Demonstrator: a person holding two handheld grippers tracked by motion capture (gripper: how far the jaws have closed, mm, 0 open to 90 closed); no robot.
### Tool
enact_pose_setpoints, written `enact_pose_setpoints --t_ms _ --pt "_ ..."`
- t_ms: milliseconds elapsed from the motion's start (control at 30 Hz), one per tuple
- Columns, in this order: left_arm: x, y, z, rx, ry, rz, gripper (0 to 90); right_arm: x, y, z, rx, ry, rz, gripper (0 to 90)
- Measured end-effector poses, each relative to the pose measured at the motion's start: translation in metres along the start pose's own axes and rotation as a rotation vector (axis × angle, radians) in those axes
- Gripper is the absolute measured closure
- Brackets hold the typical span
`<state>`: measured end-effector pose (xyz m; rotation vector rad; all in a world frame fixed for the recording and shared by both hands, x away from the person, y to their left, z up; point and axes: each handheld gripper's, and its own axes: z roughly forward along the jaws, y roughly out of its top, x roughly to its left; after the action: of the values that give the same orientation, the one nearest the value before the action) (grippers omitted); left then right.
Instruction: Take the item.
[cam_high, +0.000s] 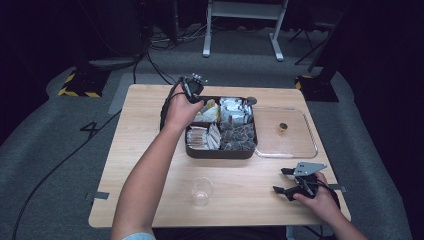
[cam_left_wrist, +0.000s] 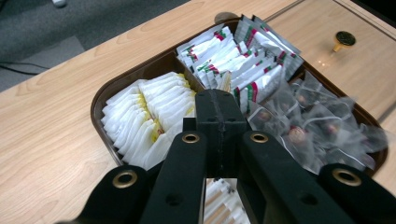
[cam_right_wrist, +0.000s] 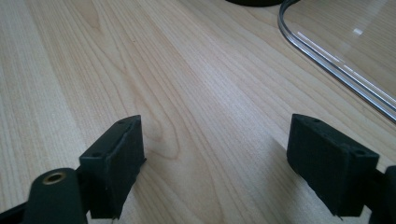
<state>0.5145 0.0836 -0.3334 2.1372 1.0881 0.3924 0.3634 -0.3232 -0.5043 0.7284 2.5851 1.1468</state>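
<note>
A dark brown compartment tray (cam_high: 220, 154) sits mid-table. It holds white and yellow sachets (cam_left_wrist: 144, 112), white sachets with red and green print (cam_left_wrist: 233, 60), clear-wrapped tea bags (cam_left_wrist: 317, 121) and paper sticks (cam_high: 200, 137). My left gripper (cam_high: 197, 95) hangs over the tray's back left part. In the left gripper view its jaws (cam_left_wrist: 219, 109) are pressed together, tips at the divider between the two sachet compartments, with nothing clearly between them. My right gripper (cam_high: 281, 180) rests at the front right of the table, and its jaws (cam_right_wrist: 215, 163) stand wide apart over bare wood.
The tray's clear lid (cam_high: 295, 145) lies flat to the right of the tray, its gold knob (cam_high: 283, 127) pointing up. Its rim (cam_right_wrist: 327, 60) runs ahead of my right gripper. A clear plastic cup (cam_high: 201, 191) stands near the table's front edge. Cables trail on the grey floor.
</note>
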Motion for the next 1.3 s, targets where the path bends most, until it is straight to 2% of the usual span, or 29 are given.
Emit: enact_pose_setpoints --t_ms 167,200,267,500,667,800,1067,1300 --pt "-0.014 -0.005 -0.023 -0.015 -0.021 0.052 90.0 0.000 0.000 0.000 0.000 0.000 0.000 19.2" --pt "-0.014 -0.005 -0.023 -0.015 -0.021 0.052 90.0 0.000 0.000 0.000 0.000 0.000 0.000 19.2" --pt "-0.018 -0.008 -0.033 -0.029 -0.044 0.063 90.0 0.000 0.000 0.000 0.000 0.000 0.000 19.2" --pt "-0.031 -0.025 -0.064 -0.063 -0.084 0.114 90.0 0.000 0.000 0.000 0.000 0.000 0.000 19.2" --pt "-0.038 -0.036 -0.076 -0.079 -0.105 0.136 90.0 0.000 0.000 0.000 0.000 0.000 0.000 19.2" --pt "-0.045 -0.046 -0.085 -0.084 -0.126 0.172 90.0 0.000 0.000 0.000 0.000 0.000 0.000 19.2" --pt "-0.056 -0.068 -0.098 -0.102 -0.165 0.186 90.0 0.000 0.000 0.000 0.002 -0.001 -0.001 19.1" --pt "-0.063 -0.094 -0.110 -0.110 -0.186 0.193 90.0 0.000 0.000 0.000 0.001 -0.002 -0.003 19.1"
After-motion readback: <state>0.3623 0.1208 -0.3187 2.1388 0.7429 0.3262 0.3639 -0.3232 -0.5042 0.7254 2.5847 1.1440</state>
